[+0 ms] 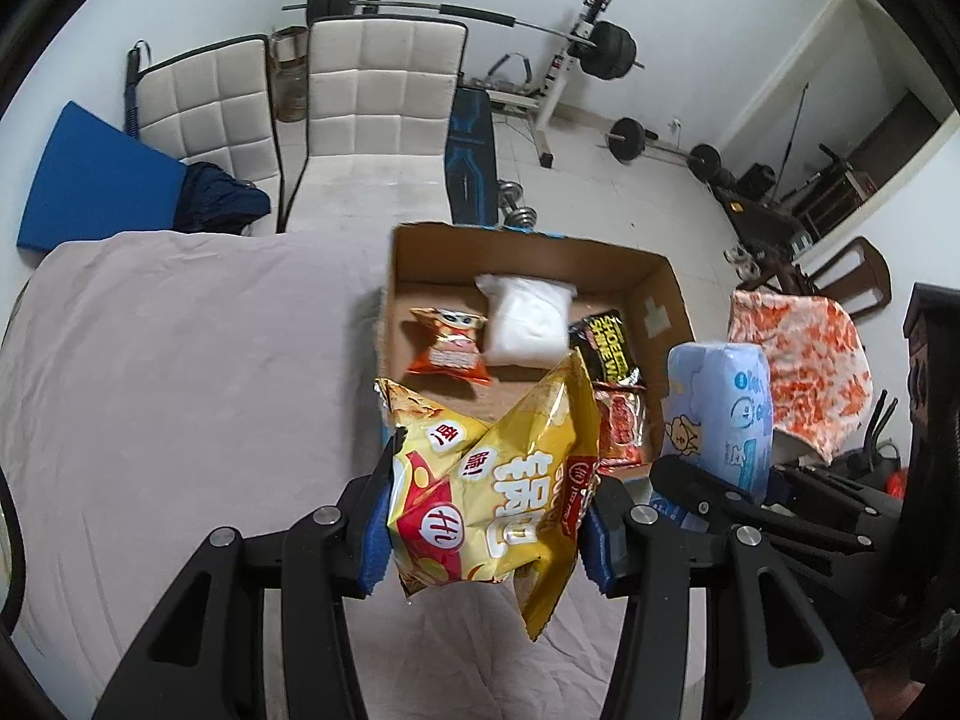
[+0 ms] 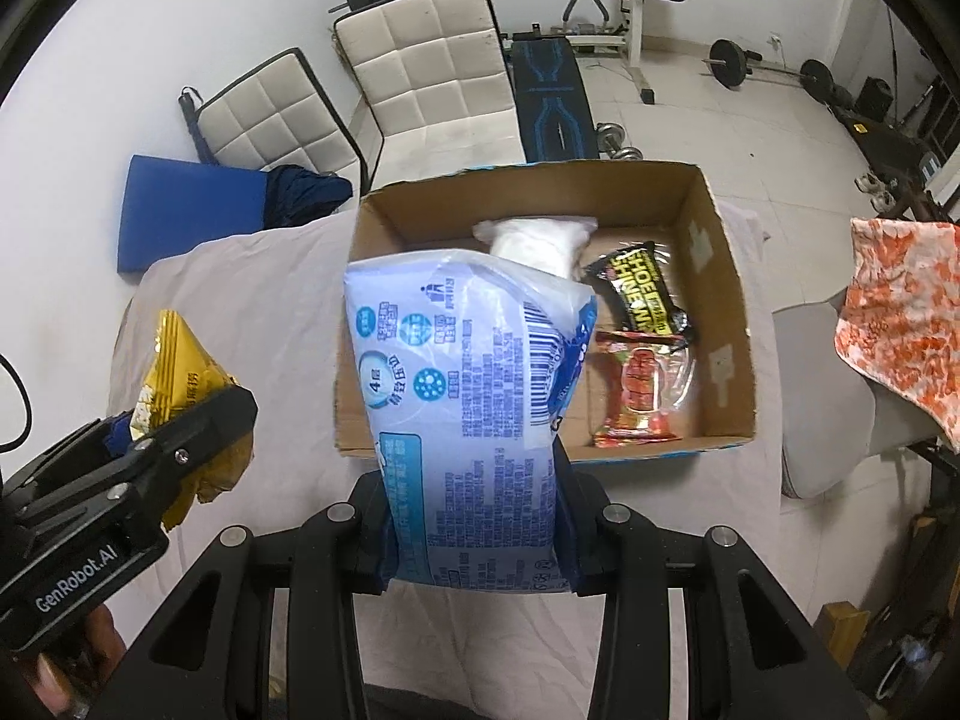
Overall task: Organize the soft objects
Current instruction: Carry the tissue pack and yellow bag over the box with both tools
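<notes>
My left gripper [image 1: 483,528] is shut on a yellow chip bag [image 1: 486,480] and holds it above the table, at the near edge of the cardboard box [image 1: 540,252]. My right gripper [image 2: 474,531] is shut on a pale blue tissue pack [image 2: 462,384], held over the box's near left side [image 2: 738,324]. In the box lie a white soft pack [image 1: 528,318], a small orange snack bag [image 1: 447,345], a black-and-yellow packet [image 2: 645,291] and a red packet [image 2: 642,390]. The tissue pack also shows in the left wrist view [image 1: 723,408], and the chip bag in the right wrist view [image 2: 174,360].
The box sits on a table with a pinkish-grey cloth [image 1: 180,372]. Two white padded chairs [image 1: 372,102] stand behind it, with a blue mat [image 1: 90,174]. An orange-and-white cloth [image 2: 906,300] hangs over a chair at right. Gym weights [image 1: 606,48] are at the back.
</notes>
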{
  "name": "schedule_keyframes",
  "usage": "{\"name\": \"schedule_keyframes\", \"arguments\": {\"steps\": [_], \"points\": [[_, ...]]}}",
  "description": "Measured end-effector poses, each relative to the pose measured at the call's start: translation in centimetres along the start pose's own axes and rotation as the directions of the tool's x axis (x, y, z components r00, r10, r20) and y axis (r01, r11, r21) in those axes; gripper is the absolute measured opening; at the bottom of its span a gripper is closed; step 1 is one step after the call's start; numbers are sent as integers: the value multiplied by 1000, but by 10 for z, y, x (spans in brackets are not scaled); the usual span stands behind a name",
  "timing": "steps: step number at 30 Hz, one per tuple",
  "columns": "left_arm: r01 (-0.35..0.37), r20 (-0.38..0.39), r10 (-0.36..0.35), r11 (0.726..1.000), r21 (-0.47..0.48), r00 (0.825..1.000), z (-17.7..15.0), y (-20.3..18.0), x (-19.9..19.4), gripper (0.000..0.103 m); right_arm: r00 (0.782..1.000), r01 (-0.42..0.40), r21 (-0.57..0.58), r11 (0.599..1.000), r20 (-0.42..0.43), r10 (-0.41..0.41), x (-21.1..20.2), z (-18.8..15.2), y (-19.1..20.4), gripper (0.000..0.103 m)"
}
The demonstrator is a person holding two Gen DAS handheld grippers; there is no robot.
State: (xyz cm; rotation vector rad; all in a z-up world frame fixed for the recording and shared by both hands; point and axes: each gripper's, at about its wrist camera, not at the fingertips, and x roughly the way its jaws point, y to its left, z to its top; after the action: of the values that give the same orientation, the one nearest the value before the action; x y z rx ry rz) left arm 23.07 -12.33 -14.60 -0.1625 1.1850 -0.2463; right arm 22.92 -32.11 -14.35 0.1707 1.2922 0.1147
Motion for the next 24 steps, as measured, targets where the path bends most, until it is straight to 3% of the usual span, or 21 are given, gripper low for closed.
{"name": "schedule_keyframes", "arguments": {"steps": [8, 24], "points": [[-24, -69, 24, 1000, 1, 997, 9, -17, 45, 47, 999, 9, 4, 1000, -50, -9, 39, 13, -31, 42], [-72, -213, 64, 997, -33, 975, 20, 2, 143, 47, 988, 24, -15, 1000, -154, -26, 134, 31, -52, 42]]}}
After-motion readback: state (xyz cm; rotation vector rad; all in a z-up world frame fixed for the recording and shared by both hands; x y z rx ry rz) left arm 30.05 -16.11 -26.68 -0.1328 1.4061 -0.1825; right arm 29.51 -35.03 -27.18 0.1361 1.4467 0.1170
